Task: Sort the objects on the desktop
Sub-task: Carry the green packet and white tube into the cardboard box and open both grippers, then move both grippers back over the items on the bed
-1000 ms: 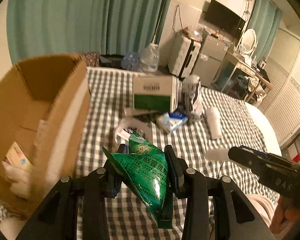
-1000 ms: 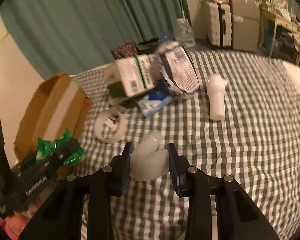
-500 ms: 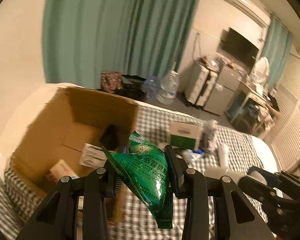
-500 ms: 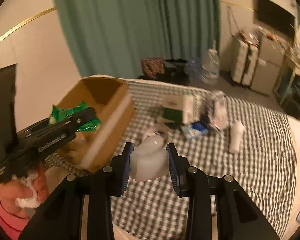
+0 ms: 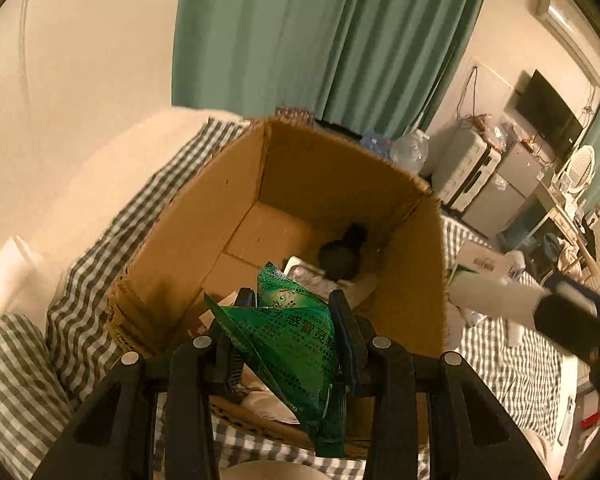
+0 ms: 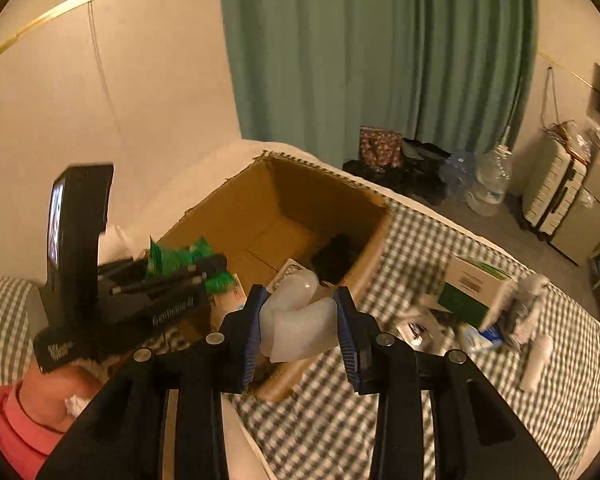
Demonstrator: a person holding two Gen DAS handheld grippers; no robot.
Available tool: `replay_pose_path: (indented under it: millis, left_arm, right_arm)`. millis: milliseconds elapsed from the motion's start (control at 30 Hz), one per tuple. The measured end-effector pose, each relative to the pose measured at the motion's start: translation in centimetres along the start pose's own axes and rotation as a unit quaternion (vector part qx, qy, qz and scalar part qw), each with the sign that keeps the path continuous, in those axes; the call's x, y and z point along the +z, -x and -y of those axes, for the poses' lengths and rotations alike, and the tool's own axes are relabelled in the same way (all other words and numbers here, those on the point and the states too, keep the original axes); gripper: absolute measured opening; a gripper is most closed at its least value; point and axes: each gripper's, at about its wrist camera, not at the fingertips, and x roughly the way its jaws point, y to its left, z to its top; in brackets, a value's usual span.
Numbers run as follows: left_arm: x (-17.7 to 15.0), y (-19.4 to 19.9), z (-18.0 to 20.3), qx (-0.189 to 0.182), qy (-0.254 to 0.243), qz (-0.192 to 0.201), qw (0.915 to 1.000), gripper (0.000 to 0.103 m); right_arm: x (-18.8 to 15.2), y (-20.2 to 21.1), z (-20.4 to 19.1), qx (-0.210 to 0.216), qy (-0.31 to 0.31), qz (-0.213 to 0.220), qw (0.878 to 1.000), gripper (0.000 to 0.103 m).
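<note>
On the left, we've got the left tongs (image 5: 292, 340) pinching a green foil packet (image 5: 288, 344), pads pressed to its two flat faces near the top, the crumpled tail hanging below. We'd call it light, thin and floppy, a bit slick, so a grip across the flat middle is the right hold; a corner pinch could slip. It hangs just above the near rim of the open cardboard box (image 5: 204, 216), which sits on the checked bed and has a dark lump and some paper on its floor.

Moving right, the right tongs (image 6: 298, 330) are clamped on a soft white plastic piece (image 6: 296, 328), squeezed between the blue pads and bulging a little. It looks light and squashy, not fragile. It sits at the box's (image 6: 236, 216) near wall, not yet over the opening. Beyond, more clutter (image 6: 476, 292) waits on the bed.
</note>
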Motion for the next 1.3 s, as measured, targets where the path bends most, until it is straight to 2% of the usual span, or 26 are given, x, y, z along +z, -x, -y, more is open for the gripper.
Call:
replay_pose_path:
  millis: [100, 167, 200, 267, 300, 333, 367, 433, 567, 667, 833, 933, 1033, 1133, 1200, 1300]
  left_arm:
    - [-0.2, -1.3, -0.5, -0.004, 0.000, -0.014, 0.9999, 0.039]
    - [-0.3, -2.0, -0.4, -0.009, -0.005, -0.024, 0.9997, 0.043]
    - [-0.4, -2.0, -0.6, -0.012, -0.006, -0.025, 0.9996, 0.048]
    - [-0.4, -2.2, -0.6, -0.010, -0.008, -0.026, 0.9996, 0.069]
    - [-0.5, -2.2, -0.6, -0.003, -0.006, -0.027, 0.9996, 0.084]
    - [-0.4, -2.3, -0.6, 0.003, -0.004, -0.027, 0.9996, 0.087]
    - [-0.4, -2.4, -0.5, 0.003, -0.004, -0.029, 0.9996, 0.087]
    - [-0.3, -2.6, -0.5, 0.000, -0.005, -0.039, 0.9992, 0.088]
    - [-0.8, -2.0, 0.0, 0.010, -0.011, -0.043, 0.9990, 0.088]
    - [-1.1, -1.1, 1.4, 0.004, -0.020, -0.045, 0.9988, 0.089]
    - [-2.2, 1.4, 6.2, -0.014, -0.070, -0.023, 0.9972, 0.092]
    - [-3.3, 2.6, 9.9, -0.049, -0.091, -0.024, 0.9943, 0.095]
    - [-4.6, 3.4, 13.0, -0.065, -0.112, -0.018, 0.9914, 0.097]
    - [-5.8, 3.5, 16.0, -0.073, -0.127, -0.025, 0.9889, 0.100]
    - [-6.8, 3.4, 17.7, -0.079, -0.130, -0.031, 0.9879, 0.101]
    - [-8.2, 2.9, 19.6, -0.058, -0.136, -0.027, 0.9886, 0.103]
  right_arm:
    - [1.1, -2.4, -0.5, 0.012, 0.000, -0.015, 1.000, 0.035]
    - [1.7, -4.0, -0.7, 0.015, 0.000, -0.026, 1.000, 0.037]
    - [2.0, -4.6, -0.8, 0.013, 0.000, -0.030, 0.999, 0.039]
    - [2.5, -5.6, -0.8, 0.004, -0.005, -0.029, 1.000, 0.044]
    - [2.8, -5.8, -0.6, 0.000, -0.014, -0.021, 1.000, 0.053]
    - [3.1, -5.9, -0.2, 0.003, -0.028, -0.012, 1.000, 0.058]
    - [3.4, -5.9, 0.2, 0.010, -0.043, -0.005, 0.999, 0.065]
    - [3.8, -5.6, 1.1, 0.025, -0.073, 0.005, 0.997, 0.065]
    - [3.6, -4.1, 2.2, -0.011, -0.076, 0.018, 0.997, 0.065]
    - [2.5, -2.2, 4.1, -0.035, -0.101, 0.039, 0.993, 0.065]
    - [-1.7, 2.5, 9.2, -0.086, -0.157, 0.062, 0.982, 0.066]
    - [-4.3, 5.4, 12.5, -0.131, -0.189, 0.064, 0.971, 0.066]
    - [-7.2, 8.6, 15.8, -0.159, -0.225, 0.068, 0.959, 0.067]
    - [-9.5, 11.3, 17.7, -0.188, -0.243, 0.080, 0.948, 0.075]
    - [-11.0, 12.7, 18.9, -0.204, -0.256, 0.086, 0.941, 0.086]
    - [-13.3, 13.7, 20.4, -0.215, -0.276, 0.088, 0.933, 0.091]
